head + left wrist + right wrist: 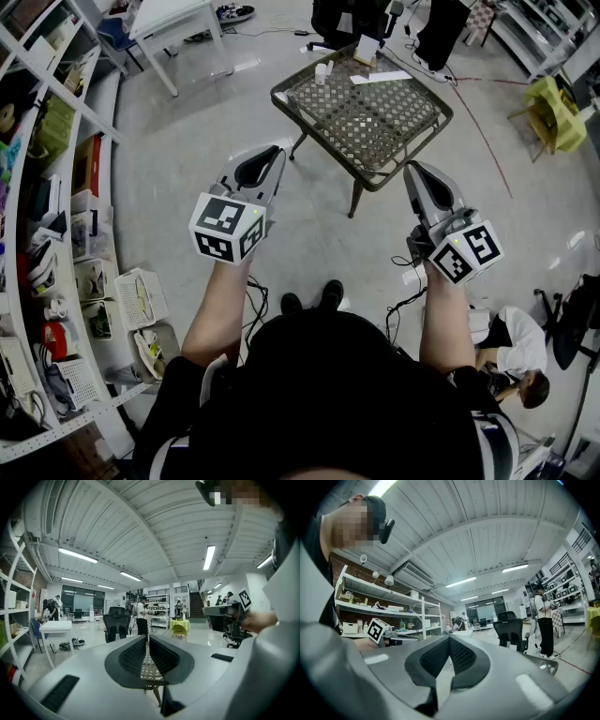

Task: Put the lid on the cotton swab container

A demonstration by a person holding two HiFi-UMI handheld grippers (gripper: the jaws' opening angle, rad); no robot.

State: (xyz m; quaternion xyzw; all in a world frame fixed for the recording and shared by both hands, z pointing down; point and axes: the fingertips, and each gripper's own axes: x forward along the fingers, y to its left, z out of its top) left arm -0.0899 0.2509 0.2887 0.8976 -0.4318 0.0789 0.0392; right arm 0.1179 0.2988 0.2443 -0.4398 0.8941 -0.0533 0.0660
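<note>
Stage: the task is judged not yet begun; both tools are held in the air short of the desk (pixel 375 127), and nothing is gripped.
Left tool (pixel 279 150): its jaws are brought together at the tips with nothing clamped; only the desk's mesh is seen through the slit between them.
Right tool (pixel 411 169): its jaws are likewise closed together and empty.
Desk: it stands at 12 o'clock from the person, well apart from both tools.
Cotton swab container (pixel 322 72): a small white upright item at about 11 o'clock on the desk top, near the far edge, is taken to be it; it is too small for its top to be read.
Lid: it cannot be picked out with certainty; a flat white piece (pixel 380 78) lies at about 1 o'clock on the top, near the container but apart from it.
Next move: the desk must be approached first, and both sets of jaws opened before anything is reached for.
Technique: the container is best steadied low on its body by one tool, while the lid is taken by its rim with the other, held level, centred over the mouth and pressed straight down.
Risk: a light container on an open mesh is likely to tip if it is nudged sideways.
</note>
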